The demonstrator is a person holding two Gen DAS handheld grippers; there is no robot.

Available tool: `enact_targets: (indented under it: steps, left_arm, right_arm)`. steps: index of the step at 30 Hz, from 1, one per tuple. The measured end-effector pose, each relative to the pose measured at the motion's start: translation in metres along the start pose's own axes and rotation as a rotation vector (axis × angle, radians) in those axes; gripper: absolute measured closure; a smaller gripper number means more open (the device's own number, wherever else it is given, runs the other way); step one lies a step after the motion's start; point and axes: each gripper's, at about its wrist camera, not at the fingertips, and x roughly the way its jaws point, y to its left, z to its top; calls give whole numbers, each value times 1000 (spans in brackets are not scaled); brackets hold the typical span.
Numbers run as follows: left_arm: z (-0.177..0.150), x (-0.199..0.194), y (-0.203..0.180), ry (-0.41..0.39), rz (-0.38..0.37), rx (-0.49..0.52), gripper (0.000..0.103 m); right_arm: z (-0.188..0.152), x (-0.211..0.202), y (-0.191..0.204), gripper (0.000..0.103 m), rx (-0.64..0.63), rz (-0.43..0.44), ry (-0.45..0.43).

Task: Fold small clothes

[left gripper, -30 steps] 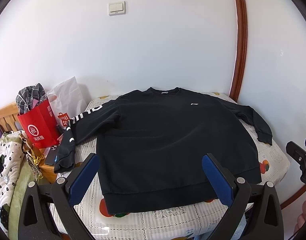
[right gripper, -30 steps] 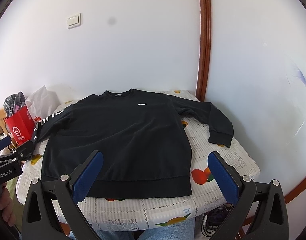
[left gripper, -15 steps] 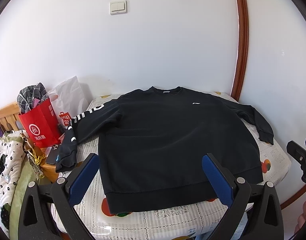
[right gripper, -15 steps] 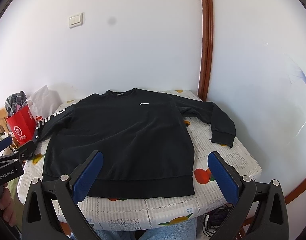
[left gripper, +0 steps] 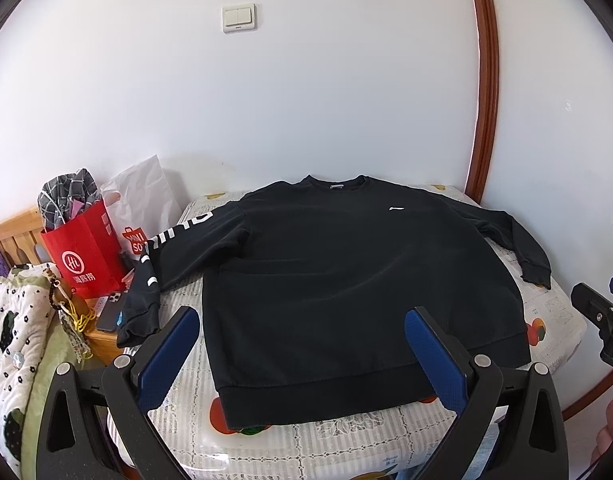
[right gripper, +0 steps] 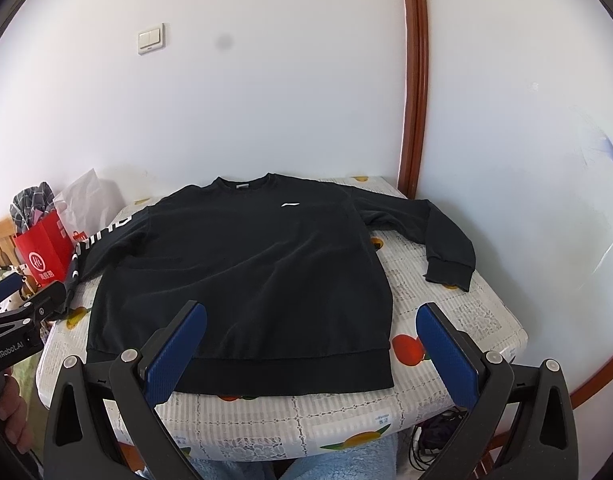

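While sweatshirt [right gripper: 242, 280] lies flat | hem at table [right gripper: 458, 320] edge | both jaws apart, empty

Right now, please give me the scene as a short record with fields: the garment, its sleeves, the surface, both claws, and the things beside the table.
garment: black long-sleeved sweatshirt, spread flat, front up, not yet folded
sleeve with white letters: cuff hangs over the table edge
plain sleeve: lies bent on the table
surface: table with fruit-print cloth
left claw: open, empty, above the hem
right claw: open, empty, above the hem
beside: red paper bag, white plastic bag
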Motion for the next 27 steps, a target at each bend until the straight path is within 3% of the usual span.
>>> enact_targets:
  steps: [19, 27]
  left_arm:
    - [0, 32, 7, 7, 6, 9, 0]
    - [-9, 97, 31, 134, 3, -26, 0]
  right_arm:
    - [2, 17, 14, 0, -16, 13, -16]
    - [-1, 62, 31, 0, -78, 13, 33]
